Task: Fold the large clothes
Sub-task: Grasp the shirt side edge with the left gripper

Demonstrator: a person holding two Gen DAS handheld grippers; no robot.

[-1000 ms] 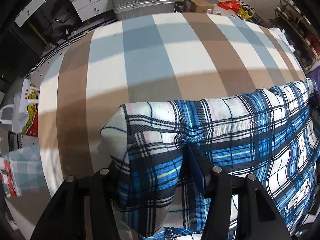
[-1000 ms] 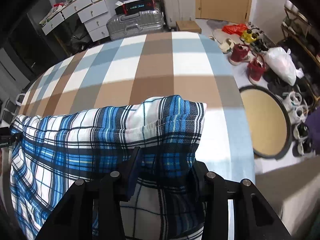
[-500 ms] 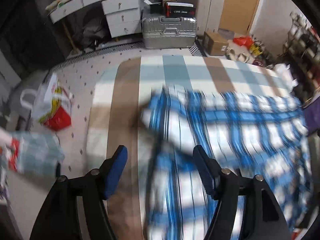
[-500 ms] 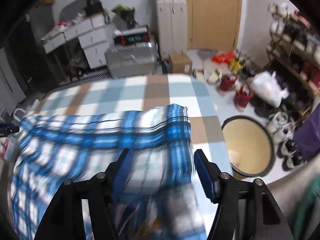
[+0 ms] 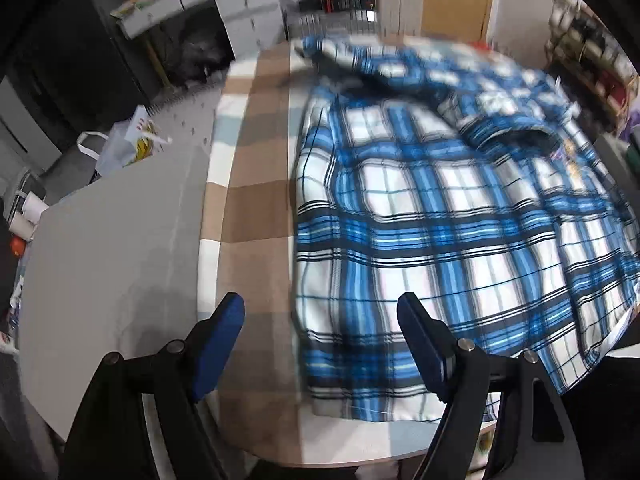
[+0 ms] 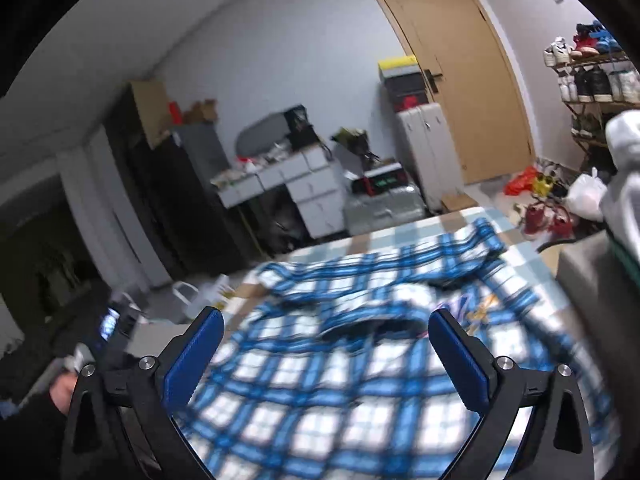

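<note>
A blue, white and black plaid garment [image 5: 432, 208] lies spread over the checked tablecloth [image 5: 256, 216], with a folded part bunched at its far end. My left gripper [image 5: 320, 308] hangs above the garment's near left edge; its jaws are opening and nothing is between the blue pads. In the right wrist view the same garment [image 6: 360, 360] lies below my right gripper [image 6: 324, 320], whose jaws are opening wide and hold nothing. The picture is blurred by motion.
A grey board [image 5: 104, 264] lies left of the tablecloth. White drawers [image 6: 308, 188], a silver suitcase [image 6: 380, 204] and a wooden door [image 6: 460, 80] stand beyond the table. Shoes and bags [image 6: 548, 200] crowd the floor at right. A person's hand [image 6: 64, 392] shows at lower left.
Both grippers were shut on the garment's folded edge a second ago. They have let go, opened and pulled back toward the near side; the right one has tilted up toward the room.
</note>
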